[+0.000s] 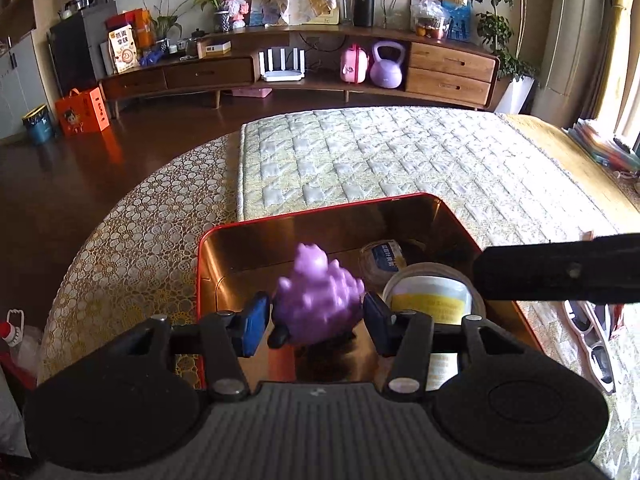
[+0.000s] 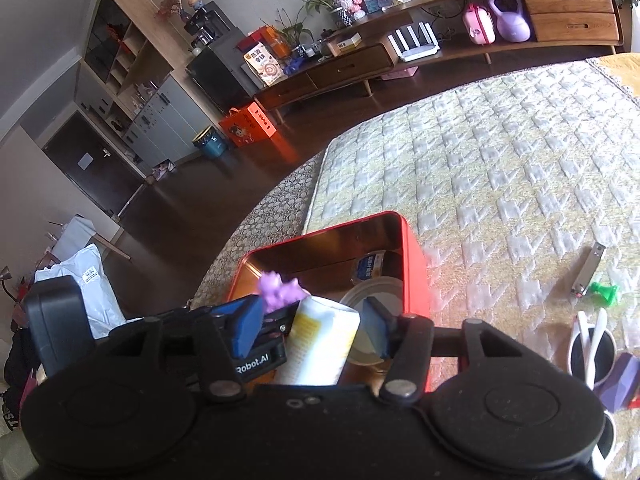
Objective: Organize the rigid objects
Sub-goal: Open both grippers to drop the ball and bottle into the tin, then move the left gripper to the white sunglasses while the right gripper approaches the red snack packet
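A purple toy [image 1: 318,304] is framed, ungripped, between the released left hand-held gripper [image 1: 316,320], above the red tin [image 1: 256,227]

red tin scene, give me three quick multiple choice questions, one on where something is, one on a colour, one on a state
1. Where does the nail clipper lie?
A. on the quilted cover, outside the red tin
B. inside the tin
C. on the floor

2. What colour is the toy figure between the left gripper fingers?
A. green
B. purple
C. orange

3. How does the white and yellow tub between the right gripper fingers look?
A. upright, lid on
B. crushed flat
C. tilted over the tin

Answers: 1 A, it rests beside a green piece on the cover; 2 B, plainly purple; 3 C, it leans at the tin's near edge.
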`<state>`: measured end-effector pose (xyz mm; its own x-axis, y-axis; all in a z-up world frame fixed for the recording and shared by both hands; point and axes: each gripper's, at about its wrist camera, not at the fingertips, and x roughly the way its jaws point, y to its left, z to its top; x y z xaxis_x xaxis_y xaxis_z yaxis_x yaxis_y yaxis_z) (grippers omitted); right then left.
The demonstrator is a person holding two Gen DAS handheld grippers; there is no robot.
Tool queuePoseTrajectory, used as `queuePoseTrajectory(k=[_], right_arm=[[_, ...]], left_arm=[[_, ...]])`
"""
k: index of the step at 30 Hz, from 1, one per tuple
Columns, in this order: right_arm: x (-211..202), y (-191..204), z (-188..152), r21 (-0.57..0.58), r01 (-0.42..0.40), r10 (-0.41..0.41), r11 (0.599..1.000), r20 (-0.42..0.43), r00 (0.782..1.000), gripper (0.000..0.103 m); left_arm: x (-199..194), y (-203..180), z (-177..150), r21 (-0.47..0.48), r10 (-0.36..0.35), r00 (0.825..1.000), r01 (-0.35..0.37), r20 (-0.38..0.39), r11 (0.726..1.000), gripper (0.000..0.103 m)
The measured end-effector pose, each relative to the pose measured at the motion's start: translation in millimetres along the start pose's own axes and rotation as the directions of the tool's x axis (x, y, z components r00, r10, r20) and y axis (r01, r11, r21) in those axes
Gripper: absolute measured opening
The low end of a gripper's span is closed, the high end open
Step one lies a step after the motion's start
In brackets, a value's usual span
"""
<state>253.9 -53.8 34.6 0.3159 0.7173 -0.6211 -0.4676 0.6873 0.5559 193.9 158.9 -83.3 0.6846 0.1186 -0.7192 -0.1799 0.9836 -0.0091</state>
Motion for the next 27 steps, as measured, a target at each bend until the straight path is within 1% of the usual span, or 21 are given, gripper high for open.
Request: queuePoseTrajectory(k=[1,3,5,11,13,14,16,18,20,23,24,26,27], right_arm=[[-4,0,-1,-0.002,-0.001,0.001,1.0,0.005,1.0,0.059],[-11,1,-4,-0.002,-0.006,0.006,1.0,0.014,1.0,0.06],[-17,1,-5,0.0,-0.008,0.008,1.0,0.023,1.0,0.06],[-41,0,-14,0.002,-0.017,0.016,1.0,0.057,0.998,0.063],[-51,1,-18,-0.005,-0.016,0.016,1.0,0.073,0.997,0.063],[-55,2,-19,-0.008,-0.013,0.013,1.0,0.081,0.997,0.064],[-64,-1,-22,-0.01,-0.012,0.012,1.0,0.095,0.995,0.065],[-74,-5,-27,-0.009,-0.003,0.004,1.0,0.11,0.994,0.069],[-83,-8,-30,-0.006,0.0,0.001,1.0,0.127,0.992,0.077],[-96,-15,-35,-0.006,0.019,-0.018,1.0,0.149,0.989,0.079],[-102,-18,-37,-0.006,0.021,-0.02,1.0,0.155,0.988,0.08],[-111,-24,-41,-0.011,0.039,-0.037,0.999,0.169,0.985,0.089],[-116,-26,-44,-0.014,0.053,-0.05,0.999,0.178,0.983,0.09]], left_arm=[[-2,-1,0,0.001,0.002,1.0,-0.002,0.005,1.0,0.055],[-7,-3,-1,0.009,0.016,1.0,-0.017,0.015,1.0,0.063],[-13,-4,-2,0.01,0.02,1.0,-0.02,0.024,1.0,0.065],[-30,-7,-4,-0.005,0.024,0.999,-0.024,0.036,1.0,0.065],[-39,-10,-5,-0.005,0.017,0.999,-0.017,0.047,1.0,0.068],[-43,-12,-6,-0.003,0.013,0.998,-0.013,0.054,1.0,0.072],[-51,-16,-7,0.004,0.006,0.998,-0.006,0.067,1.0,0.073],[-58,-21,-9,0.007,-0.008,0.998,0.007,0.07,1.0,0.073],[-64,-26,-11,0.004,-0.02,0.997,0.02,0.074,1.0,0.073],[-72,-34,-13,0.004,-0.047,0.996,0.046,0.074,0.999,0.074],[-75,-37,-14,0.001,-0.052,0.996,0.052,0.077,0.999,0.077],[-80,-43,-16,-0.011,-0.056,0.994,0.057,0.089,0.998,0.082],[-83,-45,-17,-0.015,-0.064,0.994,0.066,0.094,0.998,0.082]])
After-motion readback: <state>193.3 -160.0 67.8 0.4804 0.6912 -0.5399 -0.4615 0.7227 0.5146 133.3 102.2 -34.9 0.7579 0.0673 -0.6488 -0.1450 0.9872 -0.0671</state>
